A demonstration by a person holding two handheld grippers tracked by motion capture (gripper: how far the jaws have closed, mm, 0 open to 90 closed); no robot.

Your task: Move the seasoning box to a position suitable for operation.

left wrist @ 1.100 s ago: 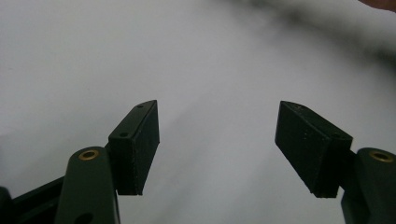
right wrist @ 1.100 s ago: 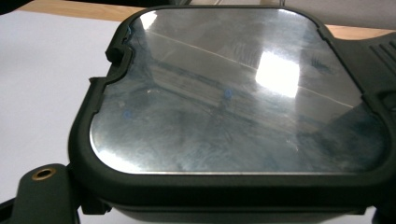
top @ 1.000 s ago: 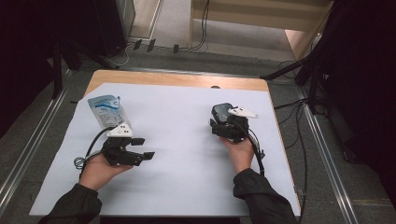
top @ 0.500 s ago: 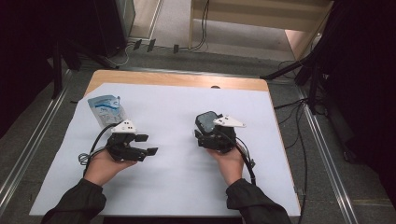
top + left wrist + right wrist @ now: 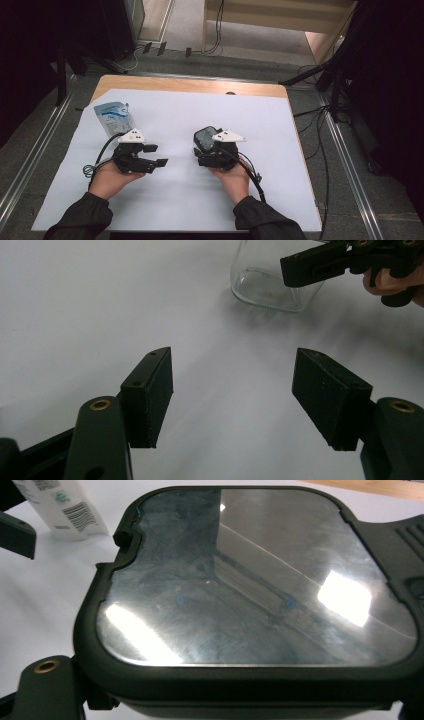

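The right gripper, its jaws pinching a lidded glass container, is carrying it leftward toward the spread-jawed left gripper, likely for a handover.

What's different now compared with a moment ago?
The right gripper, holding a clear square container with a dark-rimmed lid, has slid leftward across the white sheet toward the left gripper. The left gripper stayed where it was, jaws open with nothing between them. The blue-and-white pouch lies unmoved behind it.
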